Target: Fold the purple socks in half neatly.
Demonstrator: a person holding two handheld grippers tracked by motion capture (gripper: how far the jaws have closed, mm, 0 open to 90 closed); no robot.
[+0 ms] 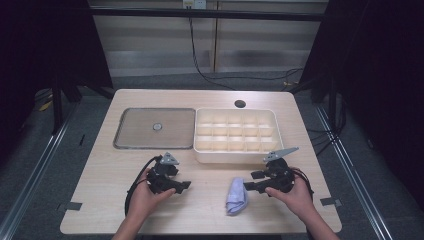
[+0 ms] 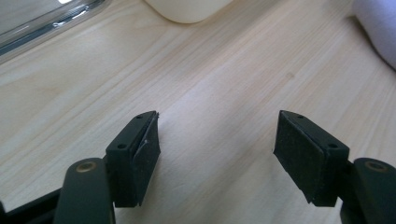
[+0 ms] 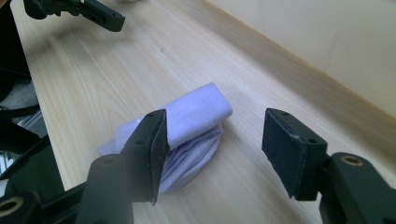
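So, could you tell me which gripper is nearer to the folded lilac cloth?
The right gripper. Its open jaws stand just beside the folded lilac cloth, which lies on the table. The left gripper, also open, is farther off to the cloth's left.

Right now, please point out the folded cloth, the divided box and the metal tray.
folded cloth point(image 1: 236, 196), high view, middle of the fold.
divided box point(image 1: 235, 156), high view, near wall.
metal tray point(image 1: 135, 127), high view, bare floor.
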